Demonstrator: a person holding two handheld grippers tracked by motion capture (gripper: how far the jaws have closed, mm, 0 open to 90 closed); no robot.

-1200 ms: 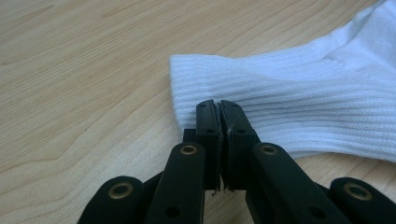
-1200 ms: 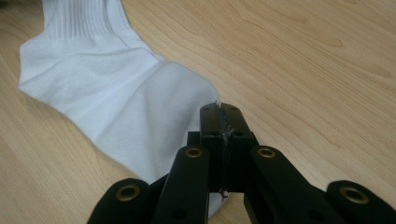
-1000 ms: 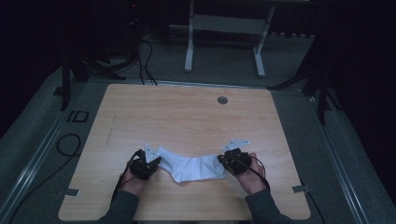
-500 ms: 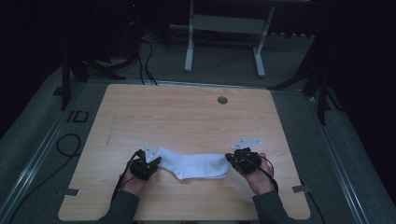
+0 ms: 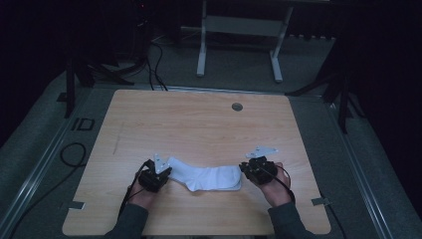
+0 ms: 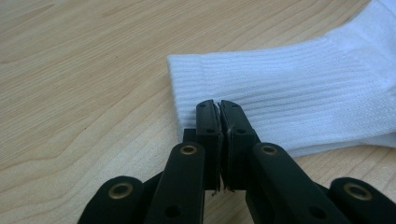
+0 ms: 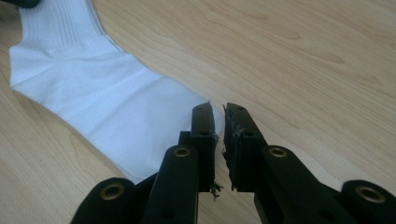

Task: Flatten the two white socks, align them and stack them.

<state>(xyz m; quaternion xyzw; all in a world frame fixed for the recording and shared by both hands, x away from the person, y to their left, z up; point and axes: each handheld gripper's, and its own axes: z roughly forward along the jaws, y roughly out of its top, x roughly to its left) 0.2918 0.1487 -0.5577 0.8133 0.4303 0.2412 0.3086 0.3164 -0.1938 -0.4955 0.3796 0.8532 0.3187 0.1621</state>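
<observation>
The white sock (image 5: pixel 208 178) lies flat, its length running between the 2 tongs. The left tongs (image 6: pixel 218 109) are pinching its ribbed cuff; the right tongs (image 7: pixel 218 114), slightly spread, sit at its toe end

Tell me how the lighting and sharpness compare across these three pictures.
High view: dim, surroundings nearly black, sock soft. Left gripper view: bright, even, sock ribbing crisp, near jaws slightly soft. Right gripper view: bright, table grain sharp, sock faintly bluish.
</observation>
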